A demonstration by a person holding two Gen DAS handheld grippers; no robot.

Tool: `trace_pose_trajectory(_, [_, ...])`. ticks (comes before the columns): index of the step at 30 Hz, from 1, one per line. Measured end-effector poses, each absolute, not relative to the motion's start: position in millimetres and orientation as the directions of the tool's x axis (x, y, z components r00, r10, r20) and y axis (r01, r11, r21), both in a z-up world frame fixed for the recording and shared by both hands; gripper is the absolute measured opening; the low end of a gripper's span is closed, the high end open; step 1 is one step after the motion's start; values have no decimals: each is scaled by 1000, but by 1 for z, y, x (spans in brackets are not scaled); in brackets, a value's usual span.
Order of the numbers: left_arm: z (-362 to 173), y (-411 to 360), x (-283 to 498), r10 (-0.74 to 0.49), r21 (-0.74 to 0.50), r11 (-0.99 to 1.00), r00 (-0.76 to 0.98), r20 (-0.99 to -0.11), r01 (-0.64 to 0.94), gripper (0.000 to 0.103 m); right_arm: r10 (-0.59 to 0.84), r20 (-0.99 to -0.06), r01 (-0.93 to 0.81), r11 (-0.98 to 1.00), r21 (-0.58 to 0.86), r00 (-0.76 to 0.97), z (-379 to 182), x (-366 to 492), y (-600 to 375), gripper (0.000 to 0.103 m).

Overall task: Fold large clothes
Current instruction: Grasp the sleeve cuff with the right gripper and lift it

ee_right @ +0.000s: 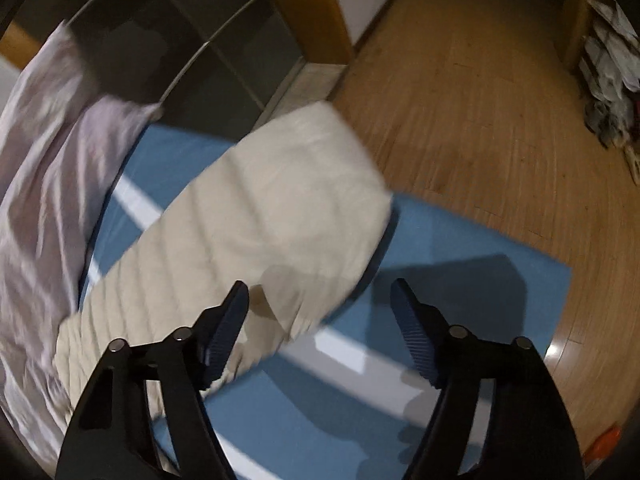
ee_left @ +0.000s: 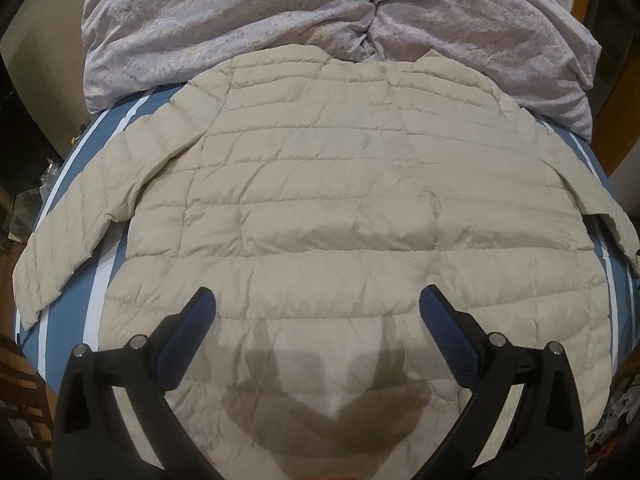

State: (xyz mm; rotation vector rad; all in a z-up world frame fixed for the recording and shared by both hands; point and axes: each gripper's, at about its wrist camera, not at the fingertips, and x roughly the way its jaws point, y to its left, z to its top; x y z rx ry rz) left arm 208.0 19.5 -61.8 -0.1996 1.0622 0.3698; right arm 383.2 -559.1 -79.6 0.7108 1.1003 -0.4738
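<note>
A cream quilted puffer jacket [ee_left: 320,208] lies spread flat on a blue bed sheet with white stripes [ee_left: 80,296], collar at the far end, both sleeves out to the sides. My left gripper [ee_left: 318,296] is open and empty, hovering above the jacket's lower part. In the right wrist view, one sleeve of the jacket [ee_right: 260,220] lies across the sheet [ee_right: 460,264] and reaches the bed's edge. My right gripper [ee_right: 320,292] is open and empty, just above the sleeve's near end. This view is motion-blurred.
A crumpled lilac duvet [ee_left: 280,20] is piled at the head of the bed, touching the jacket's collar; it also shows in the right wrist view [ee_right: 44,160]. Wooden floor [ee_right: 480,100] lies beside the bed, with a grey wardrobe [ee_right: 180,40] and a clothes pile [ee_right: 612,92].
</note>
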Motion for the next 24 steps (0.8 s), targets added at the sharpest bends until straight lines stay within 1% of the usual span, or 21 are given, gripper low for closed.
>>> trace_pose_trajectory(1, [-63,21,209,201,17,918,429,-881,-395,101,-7,-923,676,683,277,385,-82,386,-562,68])
trace_pose_trajectory(5, [-67,29,214,203,11,909,417,-886,-418,101,-37,-920,685,680,262,389,-85,390,-568,52])
trace_pose_trajectory(6, [-67,30,214,200,6,907,416,-887,-422,101,-39,-918,682,683,263,394,-85,387,-568,43])
trace_pose_trajectory(7, [-69,32,215,194,-2,904,414,-889,-428,101,-44,-918,681,685,259,394,-85,387,-568,41])
trace_pose_trajectory(8, [-70,34,216,190,-7,901,411,-891,-433,101,-49,-916,679,687,259,399,-86,386,-568,29])
trace_pose_trajectory(9, [-70,35,216,189,-9,900,409,-893,-435,101,-32,-912,673,686,277,409,-87,384,-568,20])
trace_pose_trajectory(10, [-71,36,217,189,-9,899,406,-894,-437,101,-30,-910,671,685,283,414,-89,388,-568,18])
trace_pose_trajectory(12, [-73,37,219,192,-4,899,402,-895,-437,101,-44,-901,659,698,281,431,-86,391,-565,9])
trace_pose_trajectory(19, [-76,47,227,197,-3,895,400,-895,-445,101,-72,-867,558,791,251,493,-54,413,-536,7])
trace_pose_trajectory(21, [-76,51,229,189,-11,896,404,-895,-445,101,-54,-856,509,822,255,515,-45,422,-518,7])
trace_pose_trajectory(24, [-74,58,233,182,-23,894,411,-893,-447,101,14,-833,404,869,284,554,-33,438,-477,7])
